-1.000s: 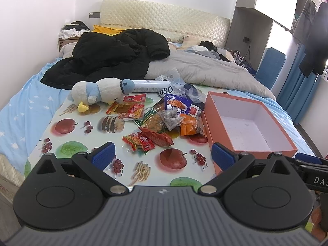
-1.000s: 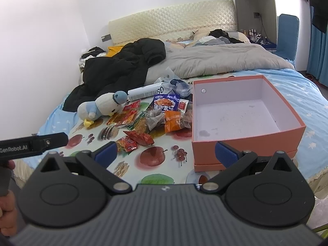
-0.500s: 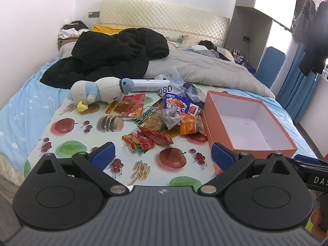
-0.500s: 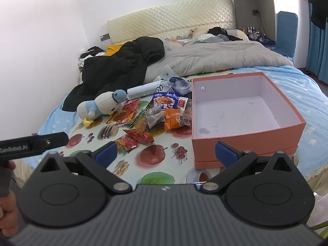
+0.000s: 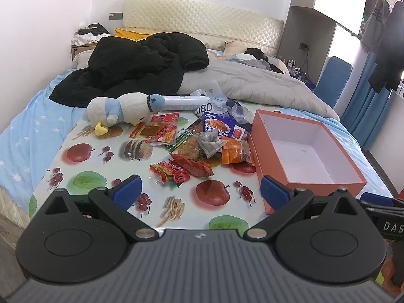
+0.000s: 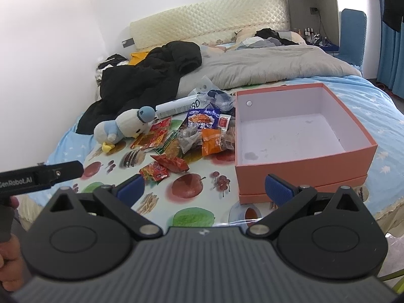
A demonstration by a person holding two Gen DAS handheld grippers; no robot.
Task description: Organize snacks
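Note:
Several snack packets [image 5: 199, 146] [image 6: 192, 139] lie in a loose pile on a fruit-patterned mat [image 5: 101, 161] [image 6: 192, 212] spread over the bed. Nearest me are red packets [image 5: 180, 169] [image 6: 164, 168]; an orange packet [image 5: 232, 150] [image 6: 212, 141] and a blue pouch [image 5: 218, 125] [image 6: 203, 120] sit closer to the box. An empty orange box [image 5: 260, 136] [image 6: 303, 164] with a white inside stands to the right of the pile. My left gripper [image 5: 200, 193] and right gripper [image 6: 203, 186] hover open over the mat's near edge, holding nothing.
A plush duck [image 5: 121, 113] [image 6: 123, 127] and a white tube [image 5: 186, 102] [image 6: 176, 107] lie behind the snacks. A black jacket [image 5: 141, 65] and grey duvet [image 5: 252, 85] cover the bed further back. A blue chair [image 5: 333, 78] stands at right. A person's hand [image 6: 10, 260] holds the left gripper's handle.
Both grippers have drifted slightly; the right view has moved a little closer to the box and snacks. Nothing was grasped or moved.

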